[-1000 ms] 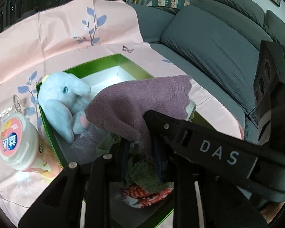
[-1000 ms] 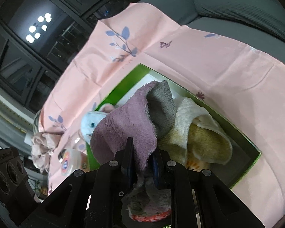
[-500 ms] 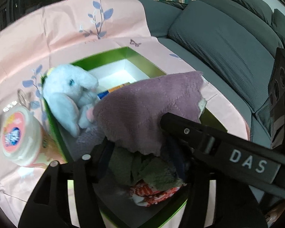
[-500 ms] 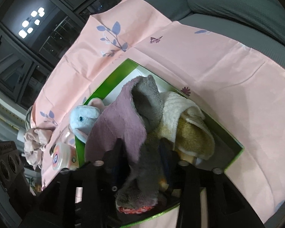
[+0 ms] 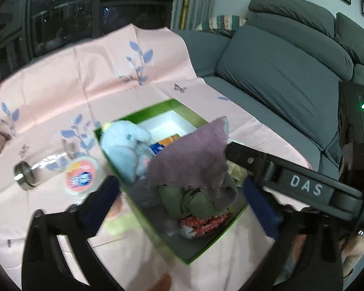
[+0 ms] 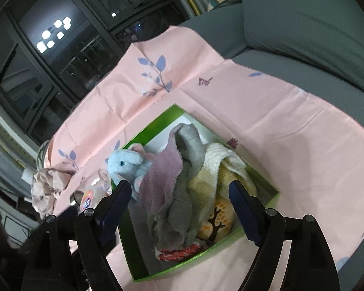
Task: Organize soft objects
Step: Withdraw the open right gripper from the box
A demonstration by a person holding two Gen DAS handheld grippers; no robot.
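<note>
A purple towel (image 5: 191, 155) lies draped over the other soft things in the green box (image 5: 157, 106). A light blue plush elephant (image 5: 126, 143) sits at its left end. My left gripper (image 5: 182, 201) hangs above the box's near end, jaws opening wide, pads clear of the cloth. In the right wrist view the purple and grey towel (image 6: 162, 177) rests beside a cream and yellow towel (image 6: 220, 169) and the plush (image 6: 126, 162) in the box (image 6: 150, 126). My right gripper (image 6: 180, 197) is also opening, its pads apart from the towel on both sides.
A pink floral cloth (image 5: 85, 84) covers the surface under the box. Left of the box stand a pink-lidded jar (image 5: 81, 178) and a metal-capped glass bottle (image 5: 24, 178). A grey sofa (image 5: 291, 72) runs behind. A crumpled pink fabric (image 6: 46, 189) lies at the far left.
Both grippers were shut on the purple towel; they have let go, opened wide and pulled up and back. The towel now rests loose in the box.
</note>
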